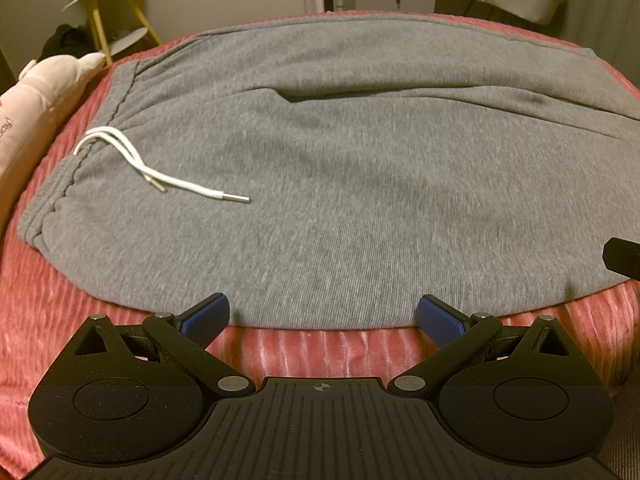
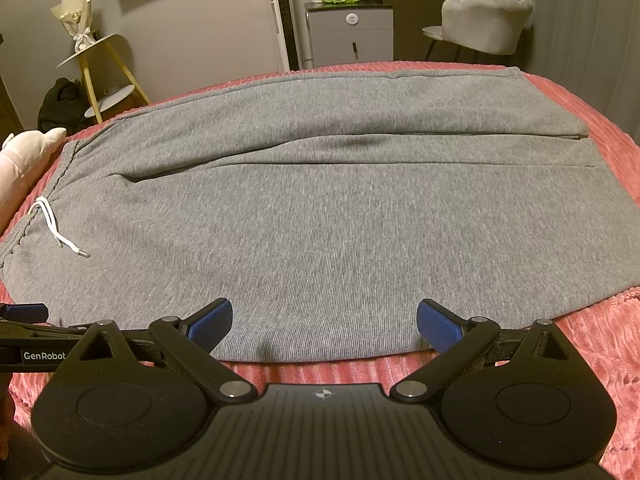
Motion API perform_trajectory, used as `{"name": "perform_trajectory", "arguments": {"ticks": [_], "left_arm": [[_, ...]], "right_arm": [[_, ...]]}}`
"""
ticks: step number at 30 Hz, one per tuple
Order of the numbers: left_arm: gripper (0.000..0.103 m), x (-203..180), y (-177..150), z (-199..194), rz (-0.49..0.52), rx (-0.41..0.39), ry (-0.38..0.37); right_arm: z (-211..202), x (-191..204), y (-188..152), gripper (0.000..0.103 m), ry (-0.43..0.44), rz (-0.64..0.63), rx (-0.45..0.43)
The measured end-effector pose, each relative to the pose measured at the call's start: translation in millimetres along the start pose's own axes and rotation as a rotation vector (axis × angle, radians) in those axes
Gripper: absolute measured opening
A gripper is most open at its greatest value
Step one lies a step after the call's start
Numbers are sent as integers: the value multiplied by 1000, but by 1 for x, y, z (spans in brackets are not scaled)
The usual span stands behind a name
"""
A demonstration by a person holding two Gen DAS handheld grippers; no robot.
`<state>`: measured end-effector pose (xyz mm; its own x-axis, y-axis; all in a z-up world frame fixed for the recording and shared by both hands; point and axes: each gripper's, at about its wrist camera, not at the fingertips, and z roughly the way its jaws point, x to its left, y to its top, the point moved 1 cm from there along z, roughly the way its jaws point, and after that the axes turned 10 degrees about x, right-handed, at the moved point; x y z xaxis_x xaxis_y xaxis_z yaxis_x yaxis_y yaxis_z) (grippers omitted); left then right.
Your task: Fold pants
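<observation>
Grey pants (image 1: 340, 184) spread flat across the pink bedspread (image 1: 60, 320), waistband and white drawstring (image 1: 132, 160) off to the left. Near hem edge right at both tools. Left hand-held gripper (image 1: 323, 318) spread wide, blue pads (image 1: 204, 320) flanking the hem, perhaps brushing it, gripping nothing. Right hand-held gripper (image 2: 324, 322) likewise wide apart, empty, just beside its partner.
</observation>
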<state>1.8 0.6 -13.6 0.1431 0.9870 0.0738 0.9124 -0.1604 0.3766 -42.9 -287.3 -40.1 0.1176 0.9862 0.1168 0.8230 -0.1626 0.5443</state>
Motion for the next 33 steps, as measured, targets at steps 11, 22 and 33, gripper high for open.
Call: {"name": "perform_trajectory", "arguments": {"ticks": [11, 22, 33], "left_arm": [[103, 0, 3, 0, 0, 9, 0], [103, -1, 3, 1, 1, 11, -1], [103, -1, 2, -1, 5, 9, -3]], "right_arm": [[2, 0, -1, 99, 3, 2, 7], [2, -1, 0, 99, 5, 3, 12], [2, -2, -1, 99, 10, 6, 12]]}}
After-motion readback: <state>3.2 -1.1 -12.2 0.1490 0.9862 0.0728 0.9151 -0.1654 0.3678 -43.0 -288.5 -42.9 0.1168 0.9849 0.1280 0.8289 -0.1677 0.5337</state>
